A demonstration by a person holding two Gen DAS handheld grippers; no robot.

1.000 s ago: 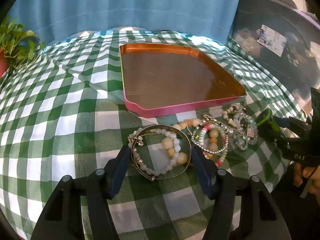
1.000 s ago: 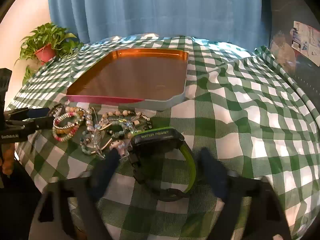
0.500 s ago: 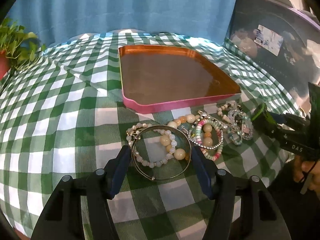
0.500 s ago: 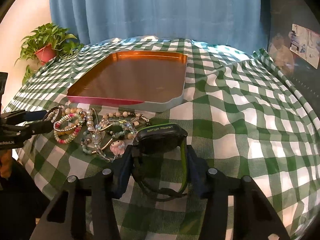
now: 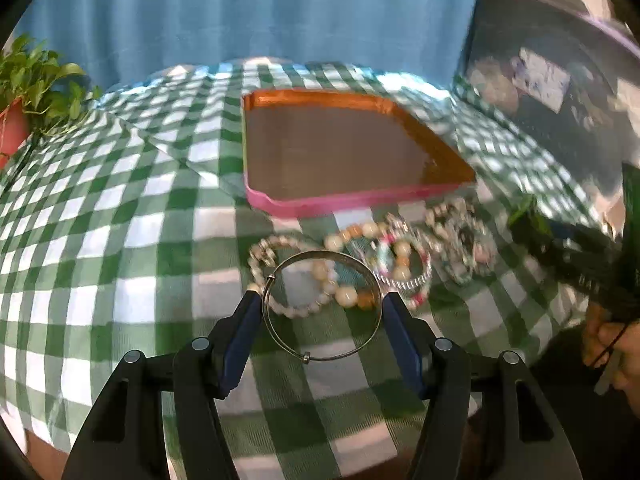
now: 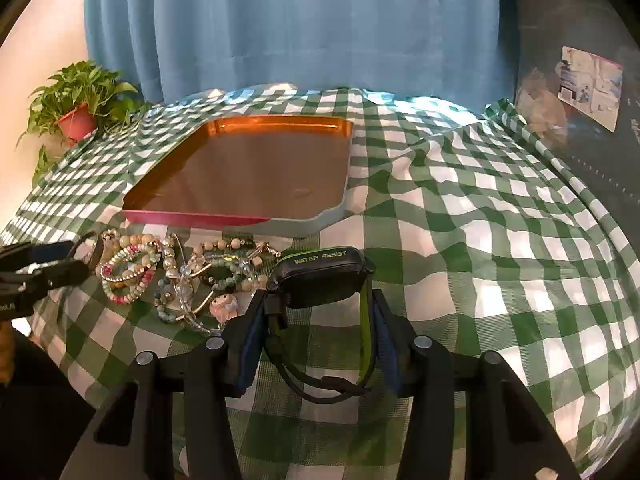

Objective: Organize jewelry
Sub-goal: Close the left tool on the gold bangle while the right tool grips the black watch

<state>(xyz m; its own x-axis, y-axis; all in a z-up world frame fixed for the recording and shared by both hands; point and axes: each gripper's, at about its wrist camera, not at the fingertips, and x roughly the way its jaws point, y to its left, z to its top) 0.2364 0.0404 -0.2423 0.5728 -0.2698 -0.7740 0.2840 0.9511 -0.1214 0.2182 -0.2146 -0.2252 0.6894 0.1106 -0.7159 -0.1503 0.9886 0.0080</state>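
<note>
My left gripper (image 5: pixel 322 304) is shut on a thin silver bangle (image 5: pixel 352 350) and holds it lifted above the checked cloth. Below it lie beaded bracelets (image 5: pixel 344 294), part of a pile of jewelry (image 6: pixel 180 276) in front of an empty tray (image 5: pixel 344 156) with a pink front rim. My right gripper (image 6: pixel 318 312) is shut on a black and green digital watch (image 6: pixel 324 280), held by its strap, just right of the pile. The tray (image 6: pixel 256 168) stands beyond it. The left gripper also shows at the left edge of the right wrist view (image 6: pixel 44 270).
A green and white checked cloth (image 6: pixel 480 240) covers the table and hangs over its near edge. A potted plant (image 6: pixel 76 108) stands at the far left. A blue curtain (image 6: pixel 296 24) hangs behind. A dark container (image 5: pixel 560 92) stands at the right.
My left gripper has lifted the silver bangle off the beaded bracelets. My right gripper has closed on the watch strap and raised the watch off the cloth.
</note>
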